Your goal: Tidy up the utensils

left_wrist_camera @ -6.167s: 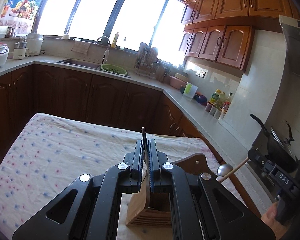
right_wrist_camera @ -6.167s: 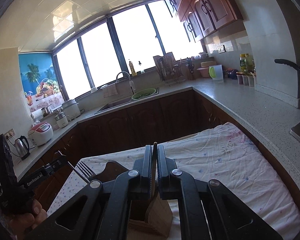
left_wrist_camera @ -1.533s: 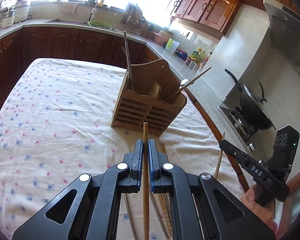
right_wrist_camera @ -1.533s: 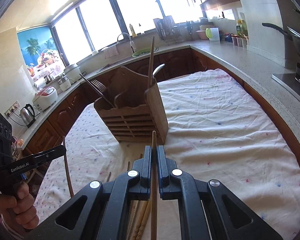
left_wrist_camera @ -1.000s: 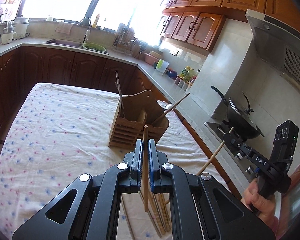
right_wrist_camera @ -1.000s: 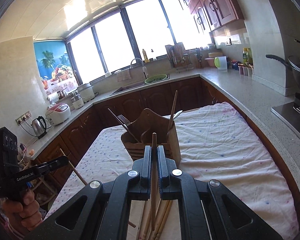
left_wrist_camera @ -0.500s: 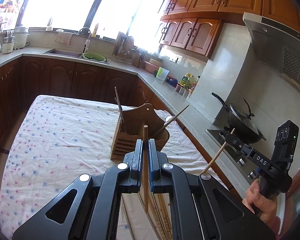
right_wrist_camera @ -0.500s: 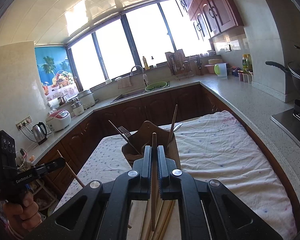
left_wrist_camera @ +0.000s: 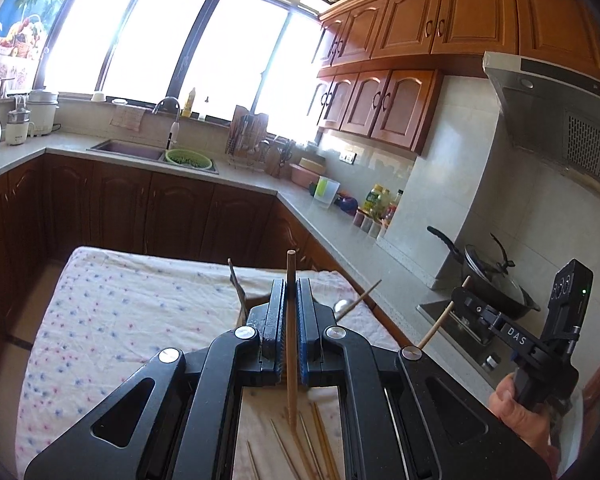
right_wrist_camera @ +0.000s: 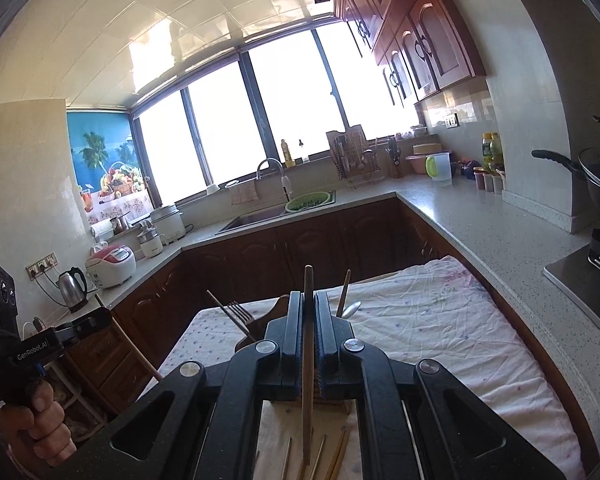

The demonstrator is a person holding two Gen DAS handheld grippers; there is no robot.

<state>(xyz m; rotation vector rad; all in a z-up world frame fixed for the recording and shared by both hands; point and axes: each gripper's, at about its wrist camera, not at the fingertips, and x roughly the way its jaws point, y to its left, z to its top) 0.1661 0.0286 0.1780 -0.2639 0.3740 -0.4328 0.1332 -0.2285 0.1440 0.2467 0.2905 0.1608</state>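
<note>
Item: your left gripper (left_wrist_camera: 288,312) clamps one upright chopstick (left_wrist_camera: 290,344); your right gripper (right_wrist_camera: 308,320) clamps another (right_wrist_camera: 308,344). The wooden utensil holder (right_wrist_camera: 260,328) sits just ahead below both. Neither hand looks nearer.

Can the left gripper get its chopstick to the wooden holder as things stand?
Probably yes. The left gripper is shut on a chopstick, and the wooden holder sits just ahead on the cloth-covered table, largely hidden behind the fingers. Nothing visible lies between them.
</note>
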